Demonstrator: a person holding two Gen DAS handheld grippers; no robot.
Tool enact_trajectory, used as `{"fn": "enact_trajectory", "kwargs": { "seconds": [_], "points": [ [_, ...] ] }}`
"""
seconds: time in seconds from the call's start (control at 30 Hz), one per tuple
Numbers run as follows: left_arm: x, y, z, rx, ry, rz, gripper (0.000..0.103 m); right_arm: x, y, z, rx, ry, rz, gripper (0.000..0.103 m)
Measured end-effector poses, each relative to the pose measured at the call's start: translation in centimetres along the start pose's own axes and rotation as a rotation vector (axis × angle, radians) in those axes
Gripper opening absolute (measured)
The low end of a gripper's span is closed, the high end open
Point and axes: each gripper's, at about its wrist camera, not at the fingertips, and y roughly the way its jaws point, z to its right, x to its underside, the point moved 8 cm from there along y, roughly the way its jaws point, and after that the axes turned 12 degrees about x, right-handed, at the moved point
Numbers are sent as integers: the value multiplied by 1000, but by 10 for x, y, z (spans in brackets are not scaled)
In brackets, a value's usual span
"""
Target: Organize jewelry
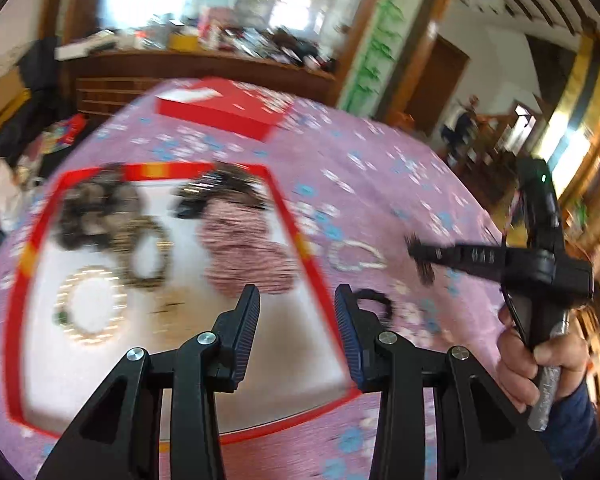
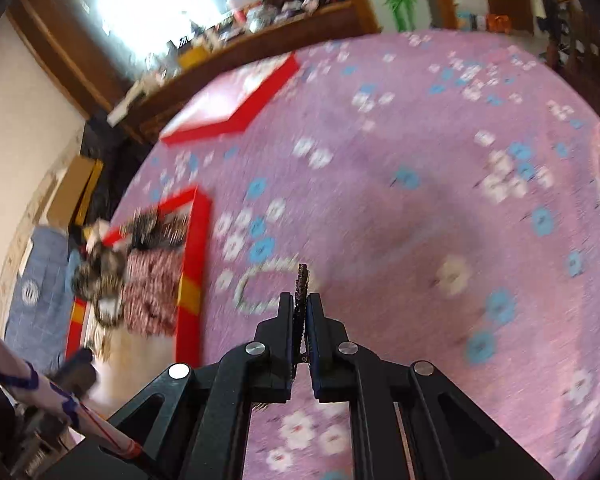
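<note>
Right gripper (image 2: 300, 312): clamped on dark hair clip (image 2: 302, 280), right of red box (image 1: 288, 216). Left gripper (image 1: 296, 312): fingers apart, empty, over box rim. Best carried level, released low inside box.

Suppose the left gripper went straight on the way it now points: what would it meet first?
Probably the right-hand red rim of the open red box, or the pink striped scrunchie lying just inside it. The left gripper is open, and motion blur leaves depth uncertain.
</note>
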Motion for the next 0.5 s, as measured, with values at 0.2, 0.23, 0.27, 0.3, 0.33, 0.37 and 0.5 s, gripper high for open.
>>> {"fn": "enact_trajectory", "kwargs": {
  "seconds": [0.2,0.23,0.27,0.3,0.33,0.37,0.5],
  "points": [
    [-29,67,26,6,20,-156,37,-14,15,36,-62,106,43,7],
    [-33,79,28,-3,20,-182,37,-14,19,41,-72,124,23,7],
    [-35,92,29,-12,25,-216,37,-15,20,43,-91,136,17,7],
    [-37,106,32,-15,41,-250,35,-16,18,44,-100,140,22,7],
    [-38,115,33,-27,52,-269,33,-17,17,45,-101,143,28,7],
    [-39,126,33,-52,67,-299,33,-18,15,47,-106,150,32,7],
    [-40,149,22,-135,79,-359,30,-21,12,50,-141,178,27,7]
  ]
}}
